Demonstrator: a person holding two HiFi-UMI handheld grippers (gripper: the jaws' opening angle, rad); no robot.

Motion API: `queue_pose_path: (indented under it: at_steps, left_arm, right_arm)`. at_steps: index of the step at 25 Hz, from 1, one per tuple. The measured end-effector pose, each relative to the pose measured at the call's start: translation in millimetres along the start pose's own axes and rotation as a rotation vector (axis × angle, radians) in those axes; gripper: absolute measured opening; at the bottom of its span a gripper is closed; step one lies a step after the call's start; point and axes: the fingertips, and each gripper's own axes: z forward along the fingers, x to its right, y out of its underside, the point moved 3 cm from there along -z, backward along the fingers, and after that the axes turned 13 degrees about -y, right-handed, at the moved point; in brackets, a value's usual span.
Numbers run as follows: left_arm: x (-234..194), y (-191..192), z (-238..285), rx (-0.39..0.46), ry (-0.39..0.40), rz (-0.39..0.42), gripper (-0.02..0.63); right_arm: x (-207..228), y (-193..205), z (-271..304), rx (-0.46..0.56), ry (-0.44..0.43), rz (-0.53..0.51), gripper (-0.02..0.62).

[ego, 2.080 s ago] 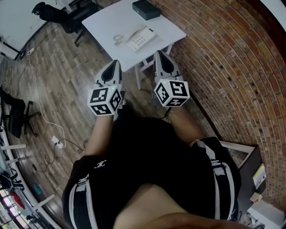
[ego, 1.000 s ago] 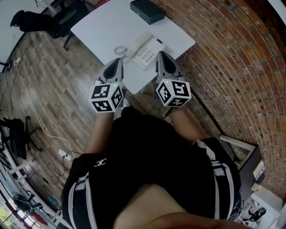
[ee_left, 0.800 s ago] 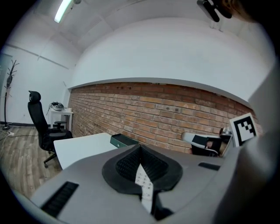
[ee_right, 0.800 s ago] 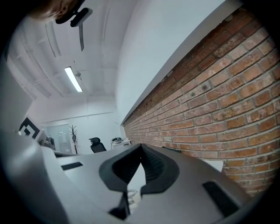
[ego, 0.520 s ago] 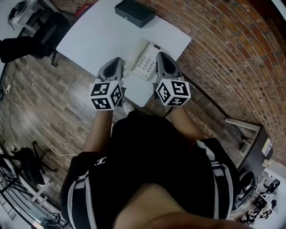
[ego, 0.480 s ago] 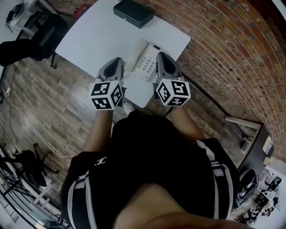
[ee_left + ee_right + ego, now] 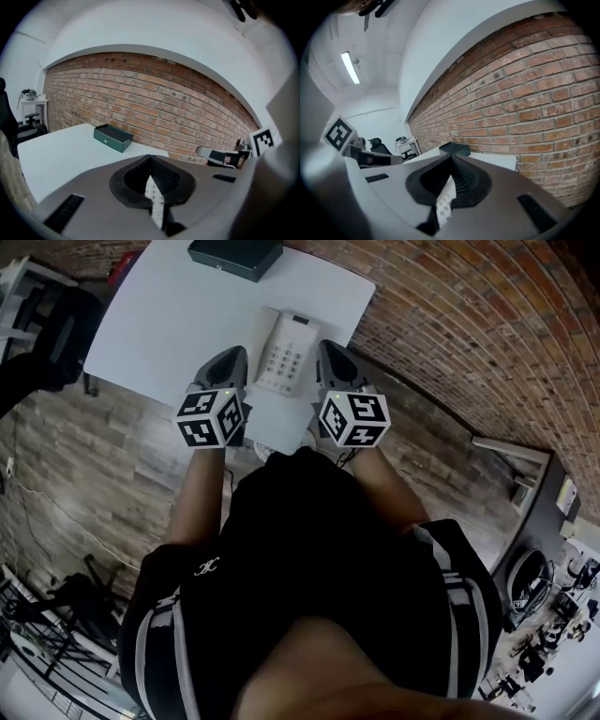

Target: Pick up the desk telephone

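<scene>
1. In the head view, the desk telephone [image 7: 281, 352] is lying upper centre on the white table [image 7: 150, 315], between the left gripper [image 7: 228, 357] and the right gripper [image 7: 330, 351].
2. Only the gripper views are showing both jaw pairs pressed together and empty.

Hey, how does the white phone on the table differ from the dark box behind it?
The desk telephone is white with a keypad; the box is dark green with no keys. The telephone lies near the table's front edge, the box at its far edge. The telephone runs lengthwise away from the person, the box crosswise. Both lie flat on the white table.
</scene>
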Motion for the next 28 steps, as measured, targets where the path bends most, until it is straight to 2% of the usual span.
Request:
queue_pose_path:
  at_steps: [3,6,10,14,17,19,24,28]
  left_arm:
    - [0,11,10,-0.053,0.027,-0.071,0.003]
    - [-6,22,24,-0.104,0.02,-0.094,0.003]
    - [-14,39,38,-0.163,0.036,-0.175,0.003]
    - [-25,51,49,-0.18,0.049,-0.179,0.011]
    - [-35,63,60,-0.228,0.077,-0.206,0.109]
    - [-39,72,70,-0.271,0.105,-0.218,0.144]
    - [-44,80,98,-0.354,0.201,-0.2,0.249]
    - [-48,84,120,-0.413,0.27,-0.169,0.282]
  right_arm:
    - [8,14,-3,-0.03,0.005,0.03,-0.002]
    - [12,33,2,-0.07,0.003,0.071,-0.002]
    - [14,52,8,-0.111,0.003,0.123,-0.002]
    - [22,69,17,-0.148,-0.004,0.185,0.002]
    - [30,88,26,-0.2,-0.024,0.242,0.047]
    - [36,100,31,-0.218,-0.026,0.295,0.073]
    - [54,126,50,-0.234,0.026,0.468,0.134]
    - [62,137,62,-0.243,0.046,0.523,0.149]
